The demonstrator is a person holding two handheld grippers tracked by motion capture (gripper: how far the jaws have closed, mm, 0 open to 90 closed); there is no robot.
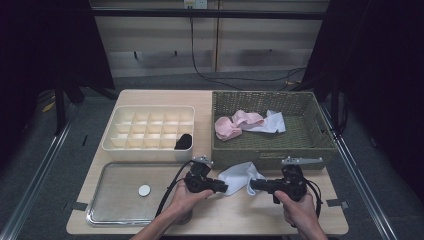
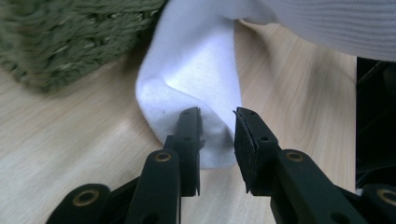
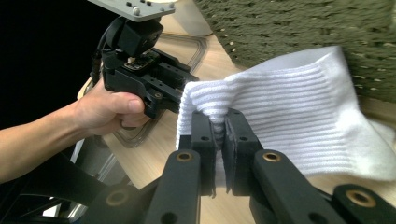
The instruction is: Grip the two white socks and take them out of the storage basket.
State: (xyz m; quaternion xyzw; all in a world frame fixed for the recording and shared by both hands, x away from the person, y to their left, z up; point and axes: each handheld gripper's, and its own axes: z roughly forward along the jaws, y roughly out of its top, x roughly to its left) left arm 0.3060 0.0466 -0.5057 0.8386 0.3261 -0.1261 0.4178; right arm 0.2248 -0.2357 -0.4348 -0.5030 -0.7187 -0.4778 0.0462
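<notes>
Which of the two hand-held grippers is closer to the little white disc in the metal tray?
Left. The left hand-held gripper sits just right of the tray holding the white disc; the right hand-held gripper is farther right.

The white sock's ribbed cuff runs off the left gripper view's top edge.
</notes>
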